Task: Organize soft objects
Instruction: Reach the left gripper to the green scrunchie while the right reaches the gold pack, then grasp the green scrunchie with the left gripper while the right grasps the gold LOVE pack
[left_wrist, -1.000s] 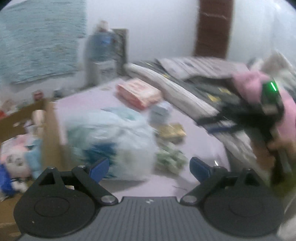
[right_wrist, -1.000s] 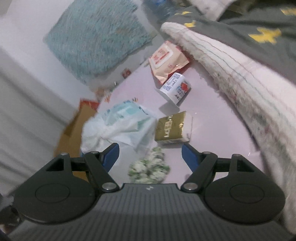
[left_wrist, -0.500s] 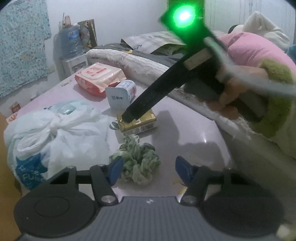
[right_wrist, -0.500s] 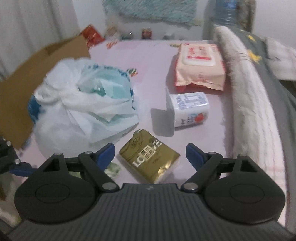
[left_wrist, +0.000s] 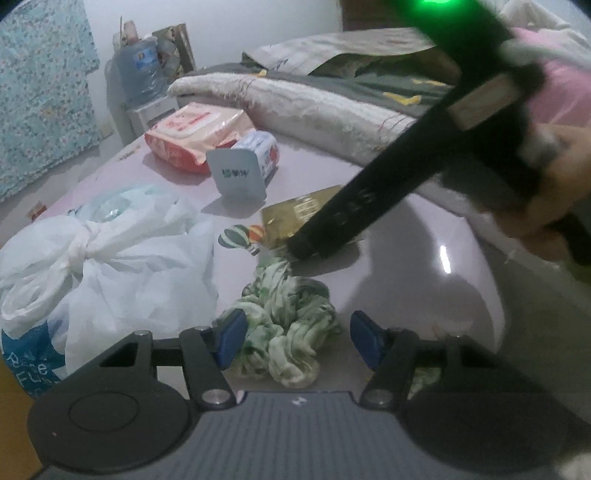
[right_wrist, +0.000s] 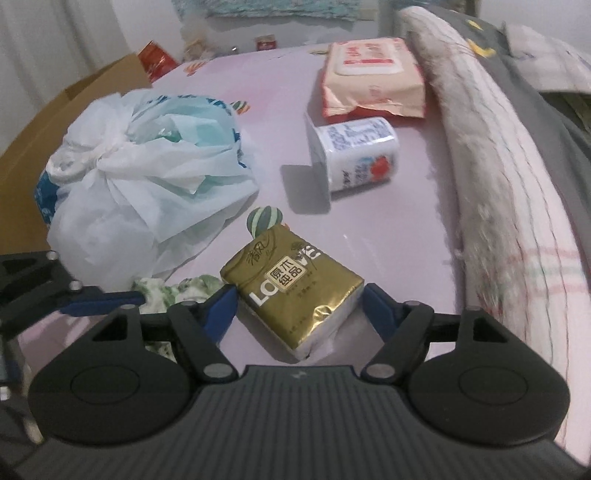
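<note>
A crumpled green-and-white cloth (left_wrist: 284, 325) lies on the pale pink surface (left_wrist: 424, 266) between the fingers of my left gripper (left_wrist: 297, 341). Its left pad sits against the cloth, while the right pad stands clear of it. A gold tissue pack (right_wrist: 291, 291) lies between the jaws of my right gripper (right_wrist: 299, 310), which are closing; both pads are near its sides without pressing. In the left wrist view a black finger (left_wrist: 354, 206) of the right gripper reaches down onto the gold pack (left_wrist: 295, 218). The cloth (right_wrist: 170, 291) also shows at the right wrist view's lower left.
A knotted white plastic bag (right_wrist: 147, 177) sits left of the pack. A toppled yoghurt cup (right_wrist: 354, 155) and a pink wet-wipes pack (right_wrist: 369, 77) lie farther back. A cardboard box (right_wrist: 74, 99) stands at the left; a rolled blanket (right_wrist: 498, 184) borders the right.
My left gripper has dropped toward the green cloth and its jaws have narrowed around it. My right gripper has rolled level and come down over the gold pack.
</note>
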